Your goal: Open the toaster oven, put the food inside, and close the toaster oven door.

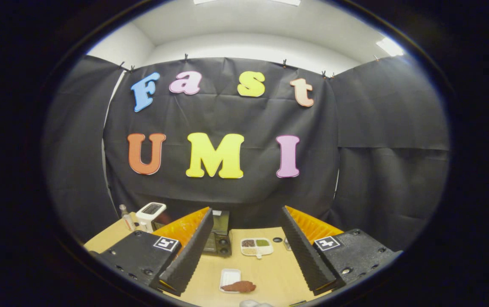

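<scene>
Gripper view looks across a light wooden desk [270, 273] toward the black cloth wall. No readable writing shows on the things; each finger carries a small square black-and-white marker. The gripper [244, 277] holds its jaws wide apart, clamped on nothing. Between them, near, lies a reddish-brown piece of food [239, 286] on a small white rectangular tray [230, 276], with bare desk around it. Farther off, left, the black toaster oven [218, 238] stands door closed, partly hidden by the left finger; a white divided dish [256, 247] sits just right of it.

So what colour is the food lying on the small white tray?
Reddish-brown food on the white tray, between the open hand-held gripper's fingers; gripper view.
</scene>
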Action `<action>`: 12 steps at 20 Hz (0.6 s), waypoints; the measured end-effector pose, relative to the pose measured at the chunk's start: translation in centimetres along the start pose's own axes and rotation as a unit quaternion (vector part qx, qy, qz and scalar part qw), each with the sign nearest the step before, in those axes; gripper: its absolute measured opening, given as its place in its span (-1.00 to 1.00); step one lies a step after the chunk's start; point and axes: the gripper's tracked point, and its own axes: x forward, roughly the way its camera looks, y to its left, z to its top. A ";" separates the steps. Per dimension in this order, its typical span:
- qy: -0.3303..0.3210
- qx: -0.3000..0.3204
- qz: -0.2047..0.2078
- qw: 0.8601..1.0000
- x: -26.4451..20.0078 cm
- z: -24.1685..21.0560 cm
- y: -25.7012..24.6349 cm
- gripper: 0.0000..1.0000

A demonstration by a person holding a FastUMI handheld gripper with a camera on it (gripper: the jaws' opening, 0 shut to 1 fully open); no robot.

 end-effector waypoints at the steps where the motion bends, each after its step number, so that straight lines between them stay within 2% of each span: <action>1: 0.003 0.005 -0.008 1.000 0.9 -0.5 0.6 1.00; 3: 0.002 0.014 -0.017 1.000 2.9 -1.3 2.5 1.00; 7: 0.019 0.001 0.025 1.000 8.1 -4.9 9.2 1.00; 12: 0.054 0.028 0.062 0.996 15.0 -11.1 16.4 1.00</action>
